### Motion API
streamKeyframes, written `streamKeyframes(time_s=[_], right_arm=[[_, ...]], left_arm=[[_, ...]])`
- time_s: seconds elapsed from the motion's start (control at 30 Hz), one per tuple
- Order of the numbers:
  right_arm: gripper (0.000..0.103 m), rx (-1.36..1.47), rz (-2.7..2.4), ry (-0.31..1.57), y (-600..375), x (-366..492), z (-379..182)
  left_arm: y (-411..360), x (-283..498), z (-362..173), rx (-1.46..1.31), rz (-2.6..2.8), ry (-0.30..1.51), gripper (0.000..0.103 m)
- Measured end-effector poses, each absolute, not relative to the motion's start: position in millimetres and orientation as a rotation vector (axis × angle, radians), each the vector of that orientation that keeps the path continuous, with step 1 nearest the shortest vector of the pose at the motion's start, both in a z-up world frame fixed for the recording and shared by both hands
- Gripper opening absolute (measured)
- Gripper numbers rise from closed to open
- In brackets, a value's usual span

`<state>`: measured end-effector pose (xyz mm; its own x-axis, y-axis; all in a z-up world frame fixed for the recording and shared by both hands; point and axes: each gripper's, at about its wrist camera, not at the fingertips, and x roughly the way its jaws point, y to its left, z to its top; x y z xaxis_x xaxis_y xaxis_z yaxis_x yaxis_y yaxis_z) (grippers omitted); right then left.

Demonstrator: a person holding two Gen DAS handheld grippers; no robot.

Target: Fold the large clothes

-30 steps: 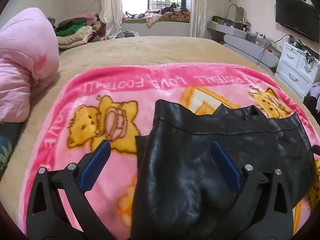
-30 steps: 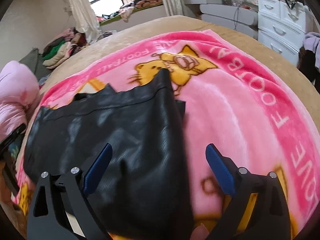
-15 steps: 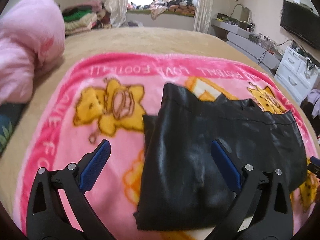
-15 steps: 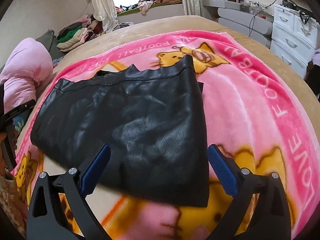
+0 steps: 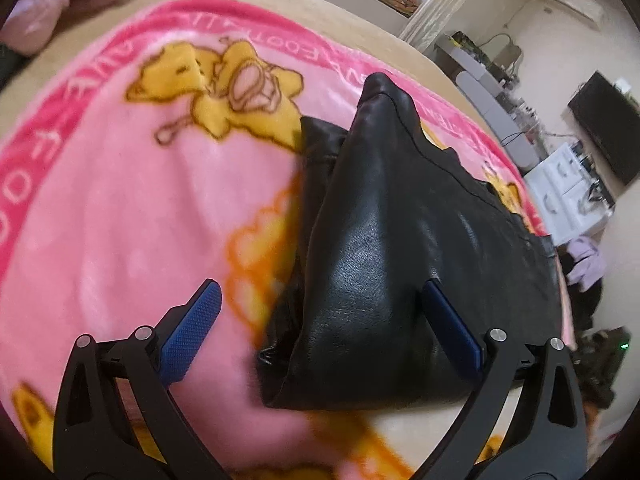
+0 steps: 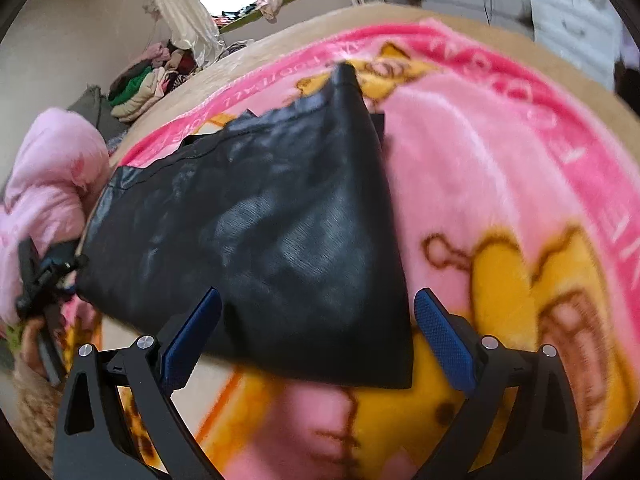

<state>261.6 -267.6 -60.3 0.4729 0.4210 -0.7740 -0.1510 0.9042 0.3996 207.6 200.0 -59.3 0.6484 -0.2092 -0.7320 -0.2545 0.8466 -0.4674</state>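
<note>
Both tongs [image 5: 320,320] [image 6: 318,320] gaped empty over the folded jacket [image 5: 392,240]; best pinch its near corners evenly on the blanket [image 5: 120,200].

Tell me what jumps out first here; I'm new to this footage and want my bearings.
The glossy black leather garment, folded into a thick slab, lies on the bright pink fleece blanket with yellow cartoon bears that covers the bed. The left gripper and the right gripper each hover at its near edge with jaws wide open, holding nothing. A rolled pink quilt sits at the bed's left side.
</note>
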Motion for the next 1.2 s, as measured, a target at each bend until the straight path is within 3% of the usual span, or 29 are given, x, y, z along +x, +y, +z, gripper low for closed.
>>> streamKeyframes(time_s=[0.07, 0.1, 0.17, 0.23, 0.33, 0.6, 0.73, 0.8, 0.97, 1.03, 1.1, 1.17, 1.2], right_arm=[[0.076, 0.359, 0.391, 1.044, -271.6, 262.6, -69.6], [0.072, 0.346, 0.394, 1.031, -270.7, 260.2, -69.4], [0.063, 0.321, 0.397, 1.018, -271.1, 257.0, -66.1], [0.052, 0.329, 0.397, 1.011, -277.6, 256.0, -63.4], [0.041, 0.332, 0.402, 1.011, -288.0, 257.9, -58.0], [0.039, 0.163, 0.345, 1.037, -295.8, 261.8, -47.8], [0.054, 0.158, 0.290, 1.053, -297.7, 257.1, -47.5], [0.064, 0.051, 0.212, 0.990, -287.6, 244.2, -27.9], [0.071, -0.052, 0.265, 0.787, -238.9, 214.3, 19.6], [0.061, -0.095, 0.372, 0.759, -205.5, 205.8, 26.1], [0.031, -0.117, 0.479, 0.784, -175.1, 203.0, 23.2], [0.024, -0.126, 0.553, 0.837, -147.5, 205.0, 13.0], [0.024, -0.144, 0.557, 0.849, -137.3, 204.0, 8.8]], left_arm=[[197.9, 208.0, -64.4, -0.630, -0.009, 0.879, 0.089], [194.6, 208.2, -68.0, -0.654, -0.020, 0.885, 0.074], [188.7, 206.2, -70.8, -0.648, 0.011, 0.892, 0.069], [179.4, 202.2, -66.5, -0.618, 0.024, 0.897, 0.054], [171.4, 193.6, -56.1, -0.600, 0.028, 0.881, 0.048], [126.9, 160.2, -47.2, -0.528, 0.030, 0.898, 0.050], [134.4, 168.3, -53.2, -0.525, 0.053, 0.911, 0.063], [139.6, 167.7, -51.4, -0.536, 0.049, 0.904, 0.064], [148.3, 161.6, -29.2, -0.481, 0.088, 0.826, 0.070], [147.9, 157.4, -18.1, -0.459, 0.089, 0.789, 0.072], [141.9, 152.8, -7.6, -0.422, 0.083, 0.756, 0.072], [133.2, 149.7, -0.4, -0.388, 0.061, 0.733, 0.069], [125.5, 148.1, 4.0, -0.368, 0.039, 0.719, 0.060]])
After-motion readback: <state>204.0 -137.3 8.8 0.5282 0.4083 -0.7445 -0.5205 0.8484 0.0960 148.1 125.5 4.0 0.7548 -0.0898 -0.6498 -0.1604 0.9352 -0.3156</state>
